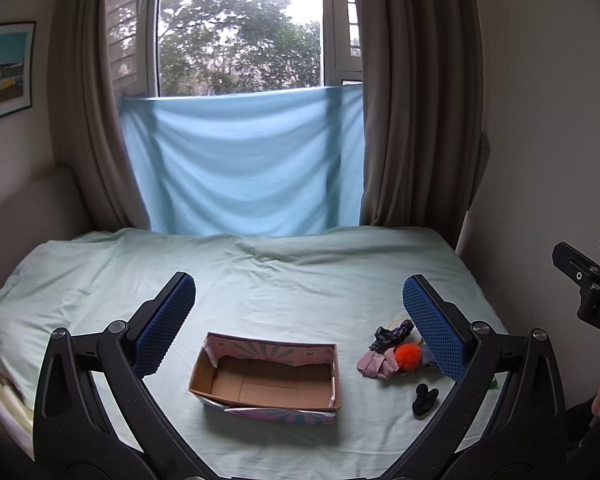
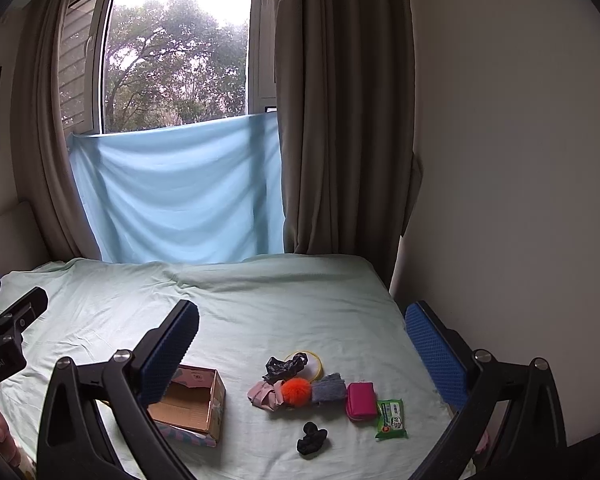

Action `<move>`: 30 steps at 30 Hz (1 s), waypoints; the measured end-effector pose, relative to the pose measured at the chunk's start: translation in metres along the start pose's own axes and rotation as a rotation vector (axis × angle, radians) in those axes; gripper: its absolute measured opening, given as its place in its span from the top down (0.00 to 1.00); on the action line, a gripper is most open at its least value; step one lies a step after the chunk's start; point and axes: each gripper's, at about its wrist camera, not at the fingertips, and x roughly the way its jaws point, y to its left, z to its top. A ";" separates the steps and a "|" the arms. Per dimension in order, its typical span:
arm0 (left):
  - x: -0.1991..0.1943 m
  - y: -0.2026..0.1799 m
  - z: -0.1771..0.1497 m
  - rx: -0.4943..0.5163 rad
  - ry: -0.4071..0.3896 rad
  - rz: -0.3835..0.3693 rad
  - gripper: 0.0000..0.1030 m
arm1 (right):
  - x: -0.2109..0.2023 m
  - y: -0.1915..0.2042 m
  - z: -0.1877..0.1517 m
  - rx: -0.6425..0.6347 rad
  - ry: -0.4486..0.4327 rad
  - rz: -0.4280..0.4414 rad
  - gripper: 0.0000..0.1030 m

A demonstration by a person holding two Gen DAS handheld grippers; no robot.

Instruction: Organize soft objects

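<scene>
Behind the bed [image 1: 260, 280] hangs a blue cloth [image 1: 240, 164] over the lower window, with brown curtains [image 2: 340, 120] at both sides. A pale green sheet covers the bed.

The left gripper [image 1: 300, 328] is above the bed with its jaws spread wide, holding nothing. An open cardboard box [image 1: 266, 378] lies between the two jaws, a little below the tips, and it is empty. The soft things lie just beside the right jaw, on its inner side: a dark patterned cloth [image 1: 392, 334], a pink cloth [image 1: 376, 364], an orange pompom [image 1: 408, 355] and a black scrunchie [image 1: 425, 399].

The right gripper [image 2: 302, 346] also has its jaws spread wide and empty. Between them, below the tips, lies the pile: the dark cloth on a yellow ring [image 2: 314, 364], the pompom touching the pink cloth and a grey cloth [image 2: 329, 389], then a pink pouch [image 2: 360, 402] and a green tissue pack [image 2: 391, 419] nearer to the right jaw. The scrunchie lies apart, lower. The box is partly behind the left jaw.
</scene>
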 end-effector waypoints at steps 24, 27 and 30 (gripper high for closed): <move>0.004 0.000 0.000 -0.001 0.000 -0.007 0.00 | -0.002 -0.003 -0.005 0.012 0.002 -0.006 0.00; 0.004 0.001 0.000 -0.002 0.000 -0.008 0.00 | -0.002 -0.001 -0.003 0.008 0.001 -0.006 0.00; 0.005 0.000 -0.001 -0.002 0.001 -0.007 0.00 | -0.001 -0.001 -0.002 0.007 0.001 -0.007 0.00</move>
